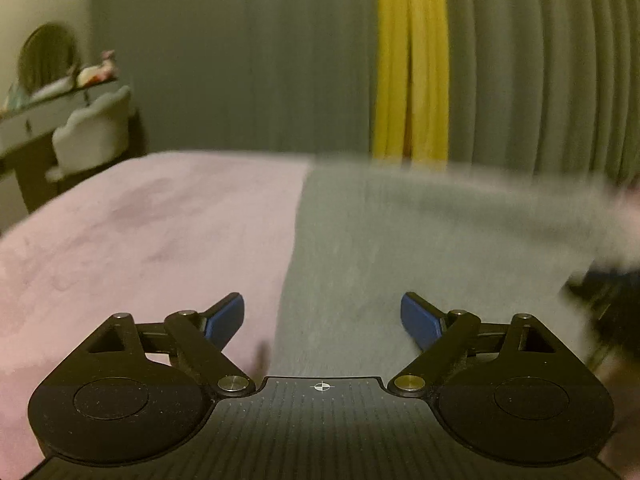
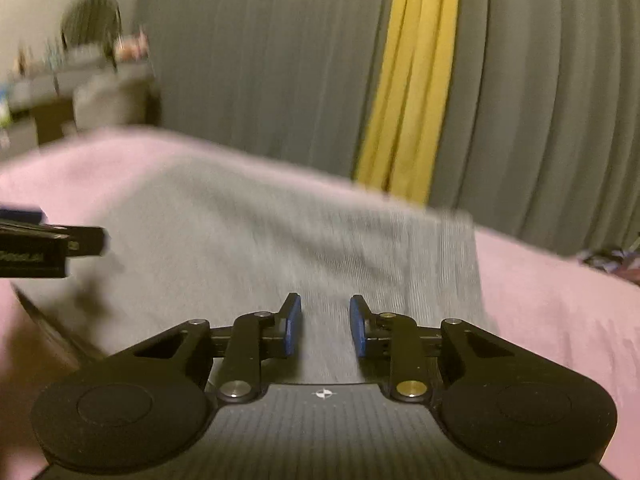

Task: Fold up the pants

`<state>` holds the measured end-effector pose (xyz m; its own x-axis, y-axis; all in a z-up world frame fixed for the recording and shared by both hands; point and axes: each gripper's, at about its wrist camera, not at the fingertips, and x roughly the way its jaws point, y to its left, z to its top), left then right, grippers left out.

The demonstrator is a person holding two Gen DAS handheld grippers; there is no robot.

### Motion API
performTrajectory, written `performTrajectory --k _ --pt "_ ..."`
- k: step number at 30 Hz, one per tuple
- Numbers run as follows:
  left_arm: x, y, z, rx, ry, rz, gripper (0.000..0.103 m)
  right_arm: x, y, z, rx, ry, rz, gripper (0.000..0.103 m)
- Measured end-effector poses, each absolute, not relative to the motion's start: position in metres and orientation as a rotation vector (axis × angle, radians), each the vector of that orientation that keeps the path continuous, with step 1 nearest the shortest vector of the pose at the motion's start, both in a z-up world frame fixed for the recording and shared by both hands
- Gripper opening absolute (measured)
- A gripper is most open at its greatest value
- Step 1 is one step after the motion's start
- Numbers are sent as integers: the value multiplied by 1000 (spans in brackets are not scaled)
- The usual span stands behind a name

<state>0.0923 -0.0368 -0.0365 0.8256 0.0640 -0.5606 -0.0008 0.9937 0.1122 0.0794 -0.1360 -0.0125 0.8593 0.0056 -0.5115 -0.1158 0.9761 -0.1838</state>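
Left tool (image 1: 322, 320) hangs low over the near edge of the pants (image 1: 400, 248), its blue pads (image 1: 226, 320) spread wide and gripping nothing; the left pad sits over the pink blanket (image 1: 140, 232) and the right one over grey cloth, so the pants' left edge runs up between them. Right tool (image 2: 325, 326) is released too, its pads a narrower gap apart with only grey fabric showing through, just above the pants' near part. The pants lie flat on the blanket, stretching away toward the far grey curtain (image 1: 240, 60) with its yellow strip (image 1: 410, 72). Seen from the right wrist, the left tool pokes in at the left, over the pants' left edge. Both views are blurred.
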Motion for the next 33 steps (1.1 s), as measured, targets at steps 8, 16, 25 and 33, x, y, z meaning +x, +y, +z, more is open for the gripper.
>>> performTrajectory --k 8,16,25,33 --pt "95 -30 -41 122 601 89 100 75 -113 -41 -484 473 62 19" --pt "59 -22 -14 -8 449 4 98 25 -99 -16 -467 383 120 20" --pt "57 -34 -18 -19 502 -132 97 34 -91 -26 -457 501 205 20" --pt "53 -42 -19 -18 514 -164 97 53 -132 -6 -263 485 26 24"
